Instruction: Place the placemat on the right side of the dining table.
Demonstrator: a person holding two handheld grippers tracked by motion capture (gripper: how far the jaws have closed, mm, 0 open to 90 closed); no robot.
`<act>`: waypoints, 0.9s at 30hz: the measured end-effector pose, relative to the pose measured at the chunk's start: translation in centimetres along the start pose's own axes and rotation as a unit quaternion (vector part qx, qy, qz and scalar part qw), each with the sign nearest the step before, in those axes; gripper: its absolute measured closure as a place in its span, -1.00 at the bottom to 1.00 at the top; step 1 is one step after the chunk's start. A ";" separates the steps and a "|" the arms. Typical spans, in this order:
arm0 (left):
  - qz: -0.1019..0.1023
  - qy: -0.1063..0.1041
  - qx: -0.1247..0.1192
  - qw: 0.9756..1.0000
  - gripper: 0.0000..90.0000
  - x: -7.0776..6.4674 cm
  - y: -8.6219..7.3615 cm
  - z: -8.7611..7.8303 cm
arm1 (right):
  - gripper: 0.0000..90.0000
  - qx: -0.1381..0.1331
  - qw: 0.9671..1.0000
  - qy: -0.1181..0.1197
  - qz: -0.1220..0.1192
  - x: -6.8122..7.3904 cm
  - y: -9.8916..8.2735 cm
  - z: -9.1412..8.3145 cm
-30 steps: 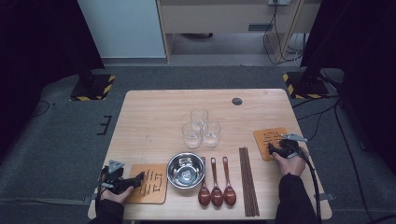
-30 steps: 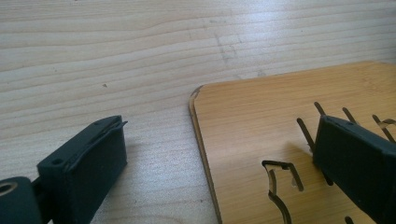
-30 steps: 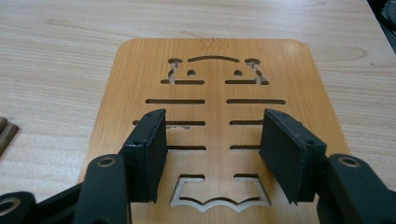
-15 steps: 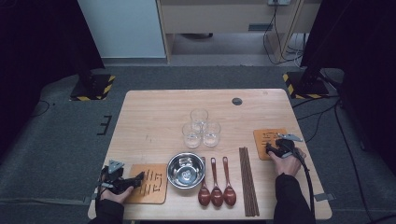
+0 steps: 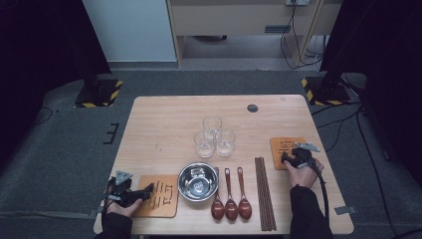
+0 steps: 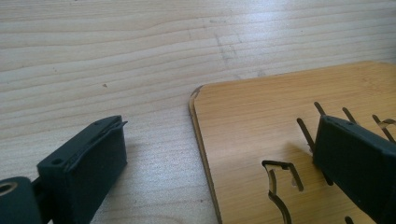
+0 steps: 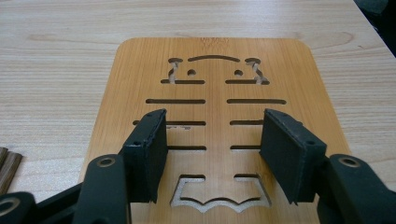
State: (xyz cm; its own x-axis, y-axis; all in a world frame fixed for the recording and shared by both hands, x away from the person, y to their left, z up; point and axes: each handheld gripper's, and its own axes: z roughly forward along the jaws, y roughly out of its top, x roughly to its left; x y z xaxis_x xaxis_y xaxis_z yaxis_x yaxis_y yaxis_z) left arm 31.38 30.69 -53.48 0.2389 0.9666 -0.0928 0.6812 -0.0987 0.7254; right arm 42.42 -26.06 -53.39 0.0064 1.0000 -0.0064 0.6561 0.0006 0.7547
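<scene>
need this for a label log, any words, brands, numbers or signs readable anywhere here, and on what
No text can be read.
Right-hand wooden trivet: a faint mark near its top edge, too small and blurred to read; its slots form a cut-out pattern, not letters.
Left-hand wooden trivet: cut slots, no writing.
Yellow-and-black hazard stripes on the stand bases on the floor: a warning marking, no words.

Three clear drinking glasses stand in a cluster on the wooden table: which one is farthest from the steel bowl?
The rear clear glass, at the cluster's far tip; the other two stand side by side nearer the steel bowl.
</scene>
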 end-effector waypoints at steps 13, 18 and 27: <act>0.000 -0.001 0.000 1.000 -0.96 0.0 0.0 0.0 | -0.09 0.004 1.000 0.007 -0.010 -0.3 0.1 0.0; 0.000 -0.001 0.000 1.000 -0.96 0.0 0.0 0.0 | -0.11 0.004 1.000 0.012 -0.020 -0.3 0.3 -0.1; 0.000 -0.001 0.000 1.000 -0.96 0.0 0.0 0.0 | -0.11 0.001 0.999 0.024 -0.031 -0.5 0.5 -0.3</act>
State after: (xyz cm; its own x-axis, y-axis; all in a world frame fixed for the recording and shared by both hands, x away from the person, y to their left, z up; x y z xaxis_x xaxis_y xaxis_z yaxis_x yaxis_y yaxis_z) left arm 31.41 30.68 -53.49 0.2398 0.9663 -0.0941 0.6808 -0.0982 0.7259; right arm 42.47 -26.54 -52.84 -0.0717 0.9972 -0.0218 0.6553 0.0636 0.7527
